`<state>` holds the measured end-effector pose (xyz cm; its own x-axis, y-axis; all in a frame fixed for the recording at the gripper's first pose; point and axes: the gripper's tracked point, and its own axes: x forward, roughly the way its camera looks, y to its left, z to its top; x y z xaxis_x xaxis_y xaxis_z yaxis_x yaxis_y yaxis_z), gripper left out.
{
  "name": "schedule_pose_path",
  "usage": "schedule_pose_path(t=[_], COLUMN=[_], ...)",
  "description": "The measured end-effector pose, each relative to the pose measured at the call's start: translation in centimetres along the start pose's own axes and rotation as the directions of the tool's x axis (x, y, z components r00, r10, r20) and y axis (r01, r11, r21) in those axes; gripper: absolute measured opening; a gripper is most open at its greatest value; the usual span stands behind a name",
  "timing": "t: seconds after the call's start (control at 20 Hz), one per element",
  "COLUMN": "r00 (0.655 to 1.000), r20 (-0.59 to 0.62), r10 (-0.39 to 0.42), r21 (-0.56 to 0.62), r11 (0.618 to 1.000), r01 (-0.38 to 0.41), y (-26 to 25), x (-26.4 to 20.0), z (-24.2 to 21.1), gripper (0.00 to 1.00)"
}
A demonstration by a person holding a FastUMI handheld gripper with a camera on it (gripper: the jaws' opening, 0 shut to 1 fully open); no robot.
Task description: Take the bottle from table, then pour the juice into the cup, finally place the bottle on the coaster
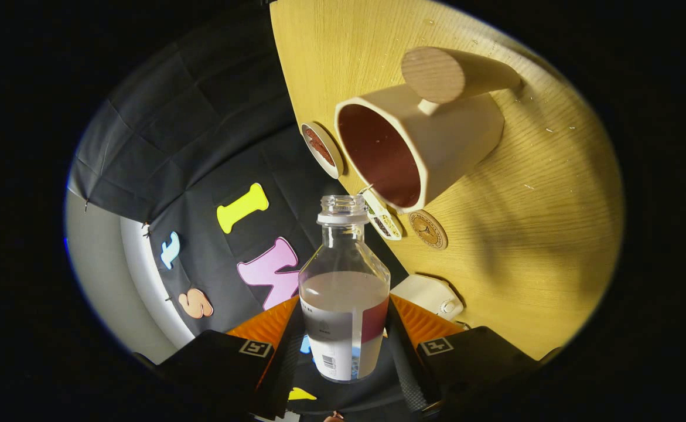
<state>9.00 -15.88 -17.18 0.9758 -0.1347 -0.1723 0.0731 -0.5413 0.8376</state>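
While clamped between both fingers of the tool [345, 337], the uncapped bottle [344, 287], part full of pale juice, is tilted with its mouth near the cup [419, 146] rim. Cup and round coaster [428, 230] sit on the desk [553, 234]. Step: pouring about to start. Next: more tilt over the cup opening.

clear plastic bottle [344, 287]: lower sides covered by the gripper [344, 346] fingers clamped on it
round wooden coaster [428, 230]: emblem too small to be made out

Clear uncapped bottle [344, 287], half-full pale juice, gripped between jaws, mouth near cream cup [422, 143]; round coaster [428, 230] beside cup.
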Motion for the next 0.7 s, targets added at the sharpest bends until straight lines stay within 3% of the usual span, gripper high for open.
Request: schedule_pose_path(t=[0.7], r00=[1.0], r20=[0.007], r10=[-0.015], r21=[0.071], r11=[0.997], r01=[0.015], y=[1.06], x=[0.5], z=[0.98], gripper=[0.76])
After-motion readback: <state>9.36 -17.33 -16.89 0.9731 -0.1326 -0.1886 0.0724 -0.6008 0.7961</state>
